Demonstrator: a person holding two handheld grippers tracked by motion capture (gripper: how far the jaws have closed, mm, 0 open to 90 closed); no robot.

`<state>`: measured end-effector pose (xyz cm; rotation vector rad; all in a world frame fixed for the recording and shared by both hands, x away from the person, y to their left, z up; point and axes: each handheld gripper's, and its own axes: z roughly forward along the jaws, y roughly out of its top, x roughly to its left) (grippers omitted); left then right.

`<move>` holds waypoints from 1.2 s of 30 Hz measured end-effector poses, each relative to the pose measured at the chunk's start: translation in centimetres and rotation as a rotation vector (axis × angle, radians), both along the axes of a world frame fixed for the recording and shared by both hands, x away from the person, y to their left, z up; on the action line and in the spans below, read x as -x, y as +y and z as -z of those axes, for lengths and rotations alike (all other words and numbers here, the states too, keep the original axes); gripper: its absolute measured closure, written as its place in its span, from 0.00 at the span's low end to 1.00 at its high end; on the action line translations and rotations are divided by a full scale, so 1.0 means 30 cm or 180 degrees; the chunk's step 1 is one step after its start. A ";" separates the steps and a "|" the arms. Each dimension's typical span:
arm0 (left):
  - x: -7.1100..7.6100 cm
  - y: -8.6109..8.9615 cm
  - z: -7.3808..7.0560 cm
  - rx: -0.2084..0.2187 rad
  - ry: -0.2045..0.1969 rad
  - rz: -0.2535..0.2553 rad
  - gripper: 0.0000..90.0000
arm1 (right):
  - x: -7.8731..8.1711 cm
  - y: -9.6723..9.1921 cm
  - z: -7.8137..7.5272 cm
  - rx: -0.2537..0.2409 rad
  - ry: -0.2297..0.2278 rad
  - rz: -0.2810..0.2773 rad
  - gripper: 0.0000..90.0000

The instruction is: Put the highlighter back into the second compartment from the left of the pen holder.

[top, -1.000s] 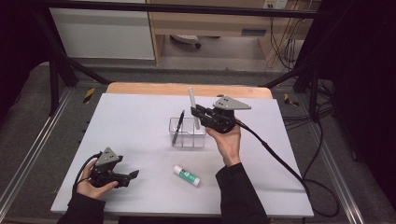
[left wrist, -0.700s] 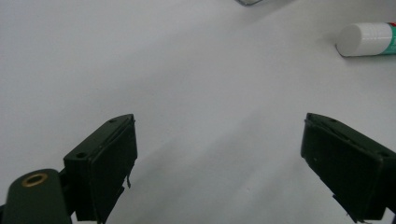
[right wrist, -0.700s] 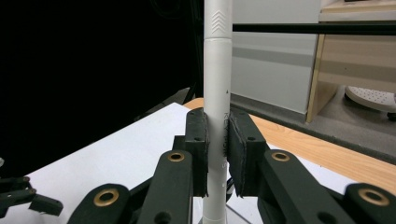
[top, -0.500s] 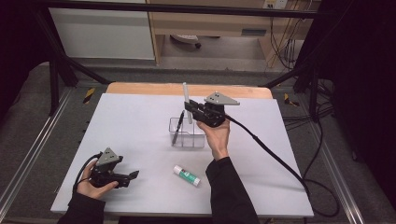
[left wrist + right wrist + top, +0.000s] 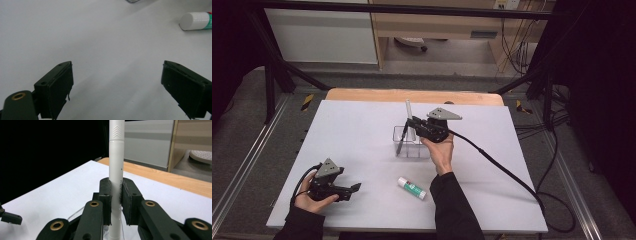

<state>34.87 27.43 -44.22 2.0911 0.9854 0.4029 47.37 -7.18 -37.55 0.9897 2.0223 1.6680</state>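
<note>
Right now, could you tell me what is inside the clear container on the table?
A dark pen leans inside the clear container. The right gripper holds a white marker upright over it; the gripper hides the marker's lower end, so whether it is inside yet cannot be told.

White marker cut off at the top and bottom edges of the right gripper view, lettering on its barrel half covered by the pads. Glue stick clipped by the right edge of the left gripper view. Clear holder partly hidden behind the right gripper.
</note>
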 end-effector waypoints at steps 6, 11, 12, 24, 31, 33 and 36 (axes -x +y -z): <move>0.000 0.001 0.001 -0.0001 0.0002 -0.0007 0.12 | 0.011 -0.007 0.048 0.0023 0.0078 -0.0009 0.88; 0.000 -0.001 0.002 -0.0005 0.0005 0.0003 0.12 | 0.016 -0.016 0.080 0.0058 0.0124 0.0001 0.88; -0.001 -0.001 0.002 -0.0006 0.0007 0.0000 0.12 | 0.017 -0.018 0.086 0.0072 0.0126 -0.0007 0.88; 0.000 -0.003 0.004 -0.0015 0.0013 0.0006 0.12 | 0.022 -0.027 0.128 0.0192 0.0233 -0.0032 0.87; 0.000 -0.004 0.004 -0.0014 0.0012 0.0007 0.12 | 0.024 -0.034 0.124 0.0262 0.0246 -0.0027 0.81; 0.000 -0.004 0.004 -0.0016 0.0017 0.0012 0.12 | 0.029 -0.040 0.110 0.0257 0.0206 -0.0023 0.78; 0.000 -0.005 0.005 -0.0018 0.0021 0.0015 0.12 | 0.039 -0.055 0.079 0.0262 0.0150 -0.0002 0.73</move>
